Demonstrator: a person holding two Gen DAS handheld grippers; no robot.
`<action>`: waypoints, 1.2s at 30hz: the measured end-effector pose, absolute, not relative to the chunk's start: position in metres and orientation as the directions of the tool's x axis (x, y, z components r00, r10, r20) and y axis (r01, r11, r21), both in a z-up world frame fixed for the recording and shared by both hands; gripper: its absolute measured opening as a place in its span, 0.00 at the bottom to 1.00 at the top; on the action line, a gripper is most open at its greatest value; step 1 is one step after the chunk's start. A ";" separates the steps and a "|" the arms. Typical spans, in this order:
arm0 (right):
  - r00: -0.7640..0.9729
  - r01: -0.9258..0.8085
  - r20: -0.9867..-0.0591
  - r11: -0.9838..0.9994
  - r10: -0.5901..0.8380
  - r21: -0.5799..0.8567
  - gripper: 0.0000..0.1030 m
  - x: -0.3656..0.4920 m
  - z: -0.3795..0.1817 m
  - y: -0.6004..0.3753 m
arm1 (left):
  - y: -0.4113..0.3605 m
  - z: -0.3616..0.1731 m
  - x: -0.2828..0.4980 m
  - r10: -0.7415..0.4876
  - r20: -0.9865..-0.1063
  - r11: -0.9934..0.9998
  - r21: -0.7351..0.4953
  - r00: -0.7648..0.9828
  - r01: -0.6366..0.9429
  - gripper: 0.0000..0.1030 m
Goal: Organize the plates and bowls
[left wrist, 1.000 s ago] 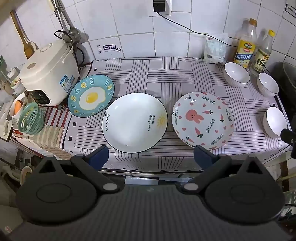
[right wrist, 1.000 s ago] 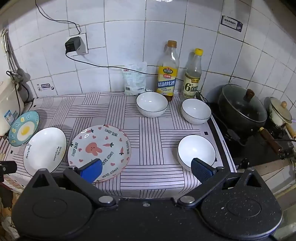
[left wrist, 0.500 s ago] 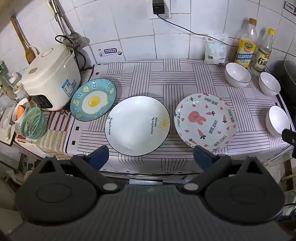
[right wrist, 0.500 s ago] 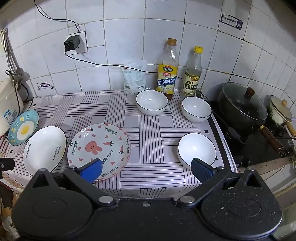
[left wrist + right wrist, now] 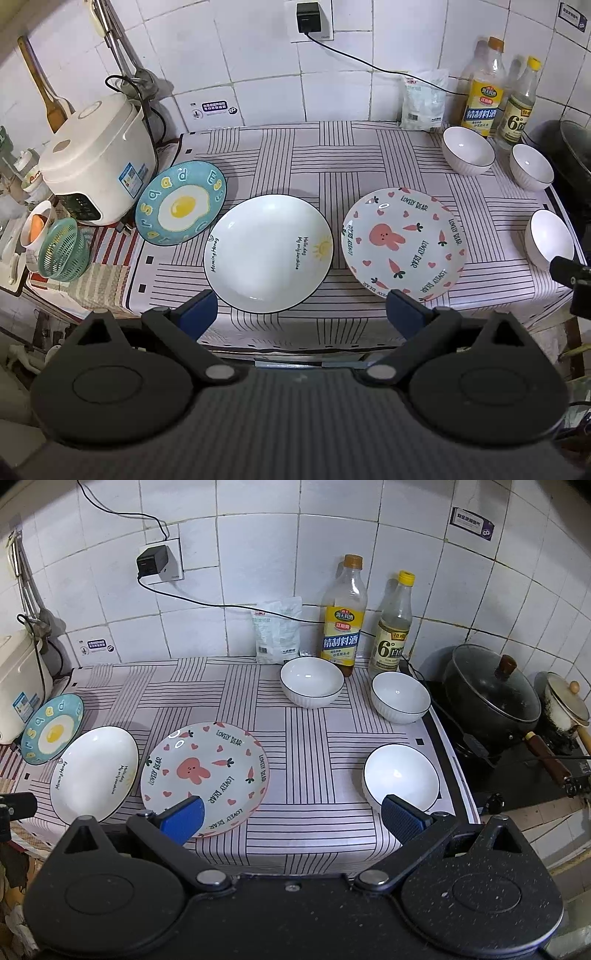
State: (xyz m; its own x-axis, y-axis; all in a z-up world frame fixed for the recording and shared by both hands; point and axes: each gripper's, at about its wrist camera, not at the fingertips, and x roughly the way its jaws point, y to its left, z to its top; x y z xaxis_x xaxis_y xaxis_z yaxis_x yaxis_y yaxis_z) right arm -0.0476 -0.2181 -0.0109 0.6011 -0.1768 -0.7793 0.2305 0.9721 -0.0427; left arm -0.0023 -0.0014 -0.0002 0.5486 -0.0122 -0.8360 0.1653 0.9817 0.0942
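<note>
Three plates lie in a row on the striped cloth: a blue fried-egg plate (image 5: 180, 202), a white plate (image 5: 268, 253) and a pink rabbit plate (image 5: 402, 242). Three white bowls stand at the right: one near the front (image 5: 549, 237), two at the back (image 5: 468, 149) (image 5: 531, 166). They also show in the right wrist view: rabbit plate (image 5: 205, 775), near bowl (image 5: 401, 781). My left gripper (image 5: 301, 314) is open and empty in front of the white plate. My right gripper (image 5: 291, 816) is open and empty, above the counter's front edge between rabbit plate and near bowl.
A rice cooker (image 5: 94, 162) stands at the left, with a green basket (image 5: 62, 249) below it. Two bottles (image 5: 341, 622) (image 5: 393, 627) and a white bag (image 5: 276, 631) stand at the back wall. A black lidded pot (image 5: 491, 692) sits on the stove at the right.
Both views have shifted slightly, with the counter sliding a little lower in the left wrist view. Both grippers stay open; no plate or bowl has moved.
</note>
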 end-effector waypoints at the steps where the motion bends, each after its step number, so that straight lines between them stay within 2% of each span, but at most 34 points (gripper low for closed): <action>1: 0.601 0.230 -0.780 0.972 -0.177 -0.043 1.00 -0.048 -0.011 -0.219 | -0.002 0.000 -0.002 -0.015 -0.837 0.982 0.091 0.547 0.165 0.96; 36: 0.612 0.192 -0.778 0.981 -0.141 -0.026 1.00 -0.046 -0.011 -0.212 | 0.002 0.000 -0.009 -0.086 -0.840 0.976 0.037 0.535 0.216 0.92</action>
